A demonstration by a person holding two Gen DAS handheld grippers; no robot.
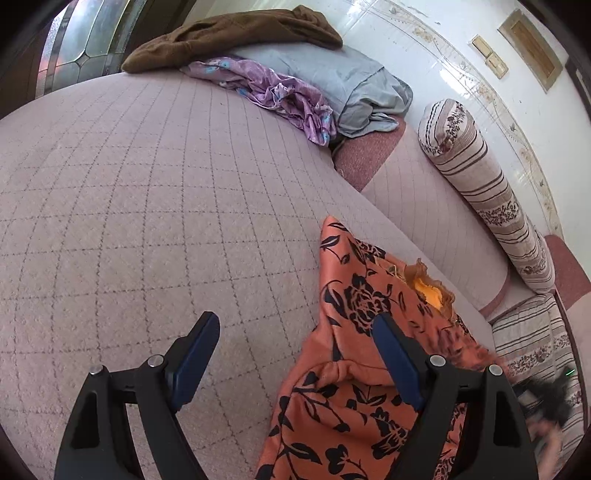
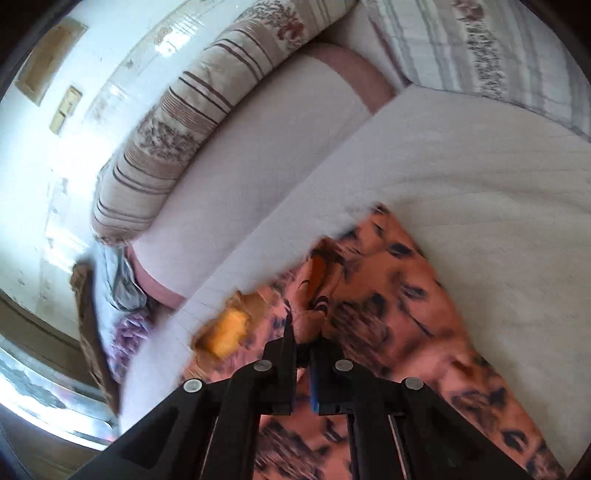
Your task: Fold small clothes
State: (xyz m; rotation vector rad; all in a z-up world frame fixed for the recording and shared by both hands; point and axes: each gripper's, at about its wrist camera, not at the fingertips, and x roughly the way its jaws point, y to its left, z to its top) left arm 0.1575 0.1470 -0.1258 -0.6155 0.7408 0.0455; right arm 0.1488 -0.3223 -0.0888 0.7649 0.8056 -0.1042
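The left gripper [image 1: 295, 347] hangs over the quilted pinkish bed cover [image 1: 147, 184] with its jaws spread wide and nothing between the pads; its left finger stands above bare cover, its right finger above the edge of the garment; to the right of it lies the orange garment [image 1: 351, 369], a salmon-orange cloth printed with black roses and leaves, rumpled, with a fold running across it low down and one corner pointing up toward the far side of the bed; near its upper right edge a brighter yellow-orange patch [image 1: 430, 290] with a frilled brown rim shows through; the garment lies on the near right part of the bed, beside the step down to a lower cushion; farther back on the bed sit a brown cloth [image 1: 236, 33], a purple flowered cloth [image 1: 273, 92] and a grey-blue cloth [image 1: 351, 81], piled together well apart from the garment; a striped bolster [image 1: 480, 184] lies along the wall at the right; in the right wrist view, which is blurred, the right gripper [image 2: 303, 332] has its jaws drawn close together and pinches a raised tuck of the same garment, just right of the yellow patch.
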